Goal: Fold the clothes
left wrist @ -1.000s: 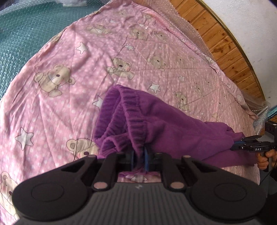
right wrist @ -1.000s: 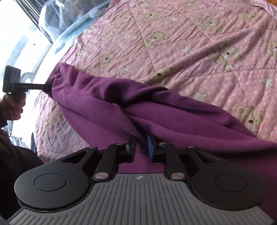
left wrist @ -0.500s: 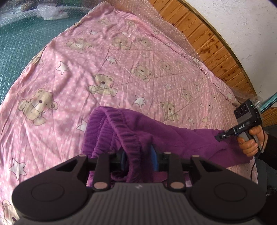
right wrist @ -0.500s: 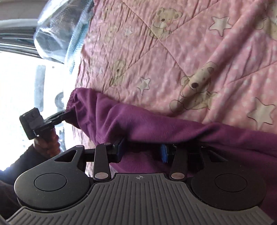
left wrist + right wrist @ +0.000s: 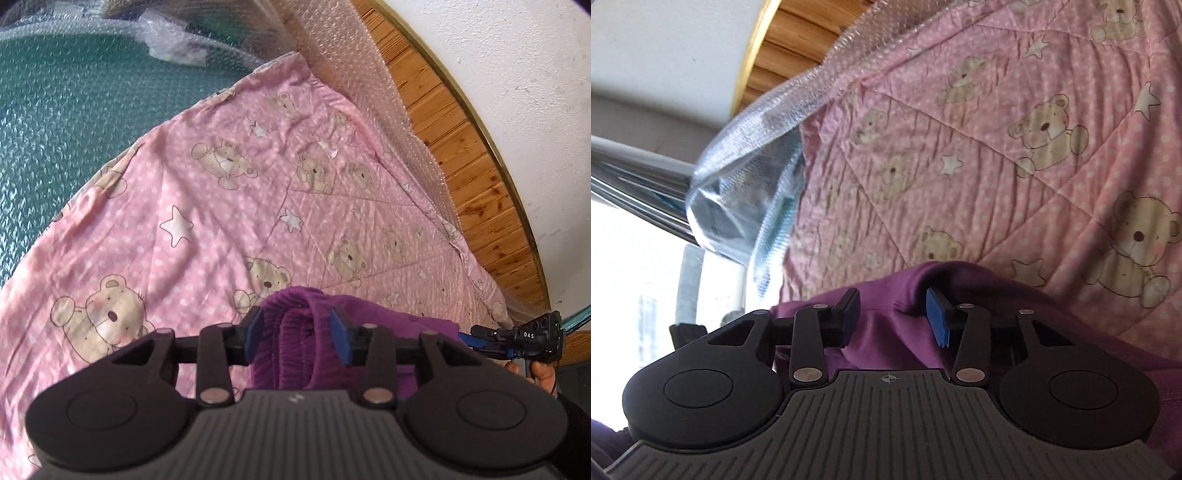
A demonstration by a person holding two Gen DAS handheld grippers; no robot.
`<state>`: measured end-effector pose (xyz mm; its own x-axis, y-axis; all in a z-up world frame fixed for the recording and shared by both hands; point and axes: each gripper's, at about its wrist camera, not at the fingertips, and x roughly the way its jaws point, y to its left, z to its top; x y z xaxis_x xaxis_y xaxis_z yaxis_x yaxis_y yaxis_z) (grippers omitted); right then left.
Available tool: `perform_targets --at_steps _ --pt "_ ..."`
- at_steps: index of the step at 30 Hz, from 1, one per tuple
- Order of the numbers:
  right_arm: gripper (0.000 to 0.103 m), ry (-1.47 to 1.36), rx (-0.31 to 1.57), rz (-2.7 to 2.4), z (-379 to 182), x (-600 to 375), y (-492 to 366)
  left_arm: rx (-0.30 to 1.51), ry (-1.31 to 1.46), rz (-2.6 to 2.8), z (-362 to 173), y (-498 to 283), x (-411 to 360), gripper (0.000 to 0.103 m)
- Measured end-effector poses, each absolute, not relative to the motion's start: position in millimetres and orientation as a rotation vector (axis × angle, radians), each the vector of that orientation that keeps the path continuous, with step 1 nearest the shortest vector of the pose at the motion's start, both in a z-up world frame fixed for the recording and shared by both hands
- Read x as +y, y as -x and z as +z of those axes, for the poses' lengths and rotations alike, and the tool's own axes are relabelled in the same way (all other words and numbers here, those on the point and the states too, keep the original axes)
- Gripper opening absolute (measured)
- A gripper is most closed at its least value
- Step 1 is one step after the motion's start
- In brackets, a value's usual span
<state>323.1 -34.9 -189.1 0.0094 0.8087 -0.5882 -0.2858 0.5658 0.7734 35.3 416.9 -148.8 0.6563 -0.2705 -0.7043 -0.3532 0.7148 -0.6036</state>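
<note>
The purple garment (image 5: pixel 295 343) lies on the pink quilt (image 5: pixel 207 221), near the quilt's edge closest to me, stretched sideways between my two grippers. In my left wrist view its ribbed, gathered end is bunched up in a hump directly between the blue pads (image 5: pixel 255 332) of my left gripper (image 5: pixel 297 334). The jaws there are opening; the cloth sits in the gap, and the pads stand beside it without squeezing it. Off to the right in that same view the garment runs along the quilt to my right gripper (image 5: pixel 476 338), gripped by my right hand (image 5: pixel 535 371) at the quilt's right edge. In my right wrist view the smooth purple fabric (image 5: pixel 882 332) fills the space between the spread fingers (image 5: pixel 936 317) of that gripper (image 5: pixel 894 315); a fold of cloth rises over the right-hand pad, while the left-hand pad stands clear of it, so the jaws are apart with the garment lying loose between them rather than pinched. The quilt is printed with bears and stars. Bubble wrap (image 5: pixel 362 74) lines its far edge against a wooden headboard (image 5: pixel 480 177), with a white wall (image 5: pixel 517 74) above. A teal surface (image 5: pixel 55 110) under more bubble wrap lies beyond the quilt's far left corner. In the right view a bright window (image 5: pixel 628 277) lies past the quilt's edge.
</note>
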Motion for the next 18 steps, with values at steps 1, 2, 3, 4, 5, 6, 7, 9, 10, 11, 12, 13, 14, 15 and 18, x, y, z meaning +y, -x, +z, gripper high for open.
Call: perform_targets --at_steps 1,2,3,4,5,6,7,9,10,11,12,13,14,15,18 --pt "0.046 -0.481 1.312 0.918 -194 -35 -324 0.885 0.813 0.045 -152 -36 417 0.048" --pt "0.046 -0.449 1.330 0.920 -198 -35 -325 0.891 0.818 0.044 -153 -38 416 0.051" --pt "0.048 -0.418 1.348 0.923 -203 -36 -326 0.898 0.818 0.043 -155 -39 415 0.056" --pt "0.048 -0.414 1.365 0.936 -207 -33 -326 0.906 0.821 0.035 -157 -42 413 0.058" --pt "0.048 -0.417 1.380 0.947 -211 -29 -328 0.921 0.819 0.017 -159 -46 411 0.062" --pt "0.048 -0.419 1.396 0.959 -215 -24 -330 0.936 0.815 0.000 -161 -50 408 0.063" --pt "0.047 -0.398 1.411 0.964 -218 -17 -333 0.951 0.794 -0.011 -163 -56 404 0.060" --pt "0.010 -0.305 1.393 0.969 -216 -3 -338 0.934 0.750 0.015 -159 -68 404 0.009" --pt "0.010 -0.323 1.331 0.969 -208 -2 -343 0.926 0.728 0.028 -157 -75 404 0.009" --pt "0.009 -0.341 1.270 0.968 -200 -1 -348 0.917 0.712 0.042 -155 -81 405 0.009" --pt "0.009 -0.378 1.235 0.937 -193 -6 -356 0.905 0.727 0.061 -155 -88 410 0.011" --pt "0.009 -0.359 1.220 0.888 -191 -6 -362 0.913 0.737 0.069 -158 -96 414 0.013" --pt "0.009 -0.294 1.216 0.850 -191 -3 -364 0.943 0.739 0.067 -163 -104 416 0.019" --pt "0.011 -0.227 1.229 0.823 -193 4 -364 0.972 0.740 0.067 -168 -111 418 0.026" --pt "0.028 -0.134 1.213 0.779 -192 6 -356 0.955 0.772 0.111 -170 -106 429 0.043"
